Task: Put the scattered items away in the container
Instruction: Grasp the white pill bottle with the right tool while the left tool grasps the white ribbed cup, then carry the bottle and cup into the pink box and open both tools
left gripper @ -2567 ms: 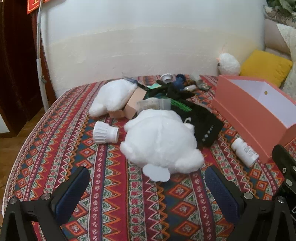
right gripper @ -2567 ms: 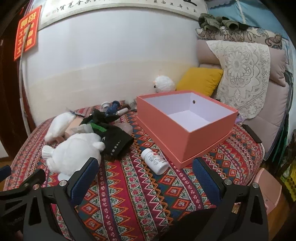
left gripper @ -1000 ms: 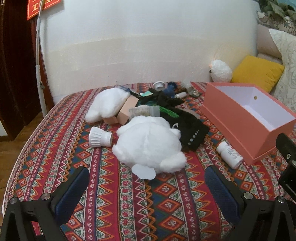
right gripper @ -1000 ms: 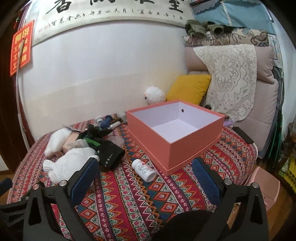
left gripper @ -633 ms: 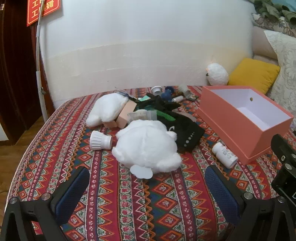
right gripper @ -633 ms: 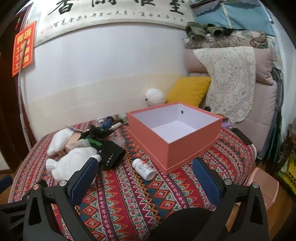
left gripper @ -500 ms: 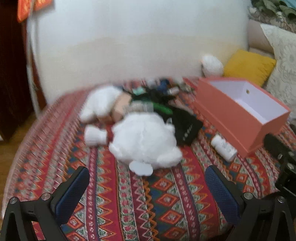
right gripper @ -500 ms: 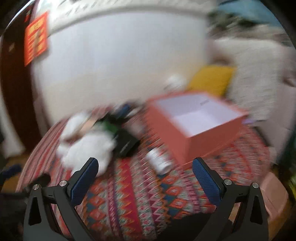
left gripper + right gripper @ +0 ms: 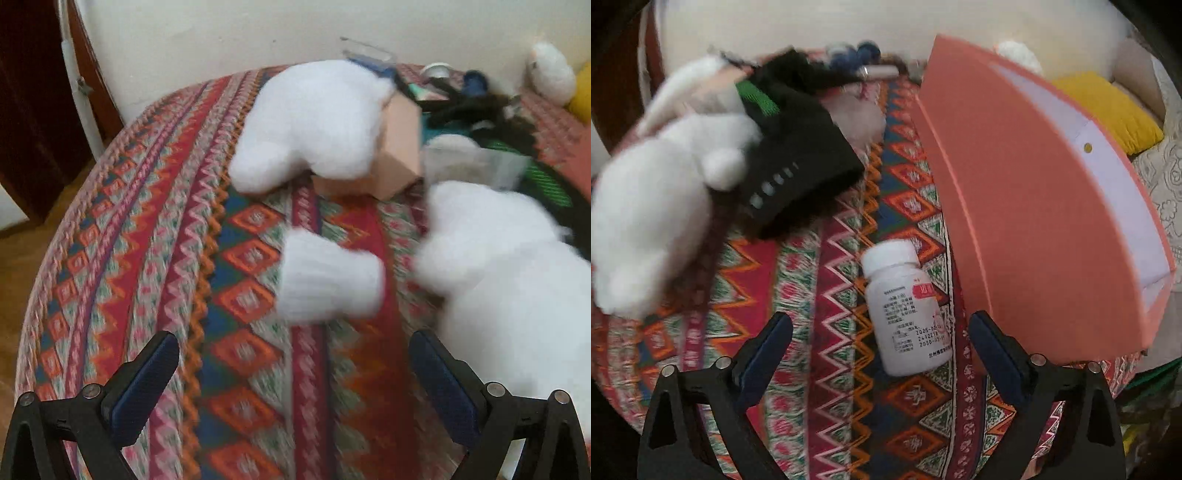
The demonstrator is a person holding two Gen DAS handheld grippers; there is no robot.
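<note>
Pink box (image 9: 1027, 206) (the container) sits on the patterned cloth (image 9: 827, 280), right side of the right wrist view, open top, white inside, nothing visible in the part of the interior that shows.

White pill bottle (image 9: 905, 310) lies on its side just beside the box's near wall, cap pointing away from the camera. Right gripper (image 9: 881, 350) has its jaws spread wide, nothing between them; bottle sits roughly centred in the gap, just ahead of the fingertips, no contact.

Left of the bottle: black garment (image 9: 798, 162) with a green stripe, partly under a white plush toy (image 9: 653, 192). Small clutter behind them is too blurred to identify.

Left gripper (image 9: 295, 369) also wide open and empty, above the cloth (image 9: 155, 236). Ribbed white cap-like object (image 9: 328, 280) lies just ahead, centred between the fingers, apart from them. Large plush (image 9: 517, 288) right of it, near or touching, blur hides which. Second white plush (image 9: 314, 122) further back, resting against a tan cardboard box (image 9: 399, 147). Left view has heavy motion blur.
</note>
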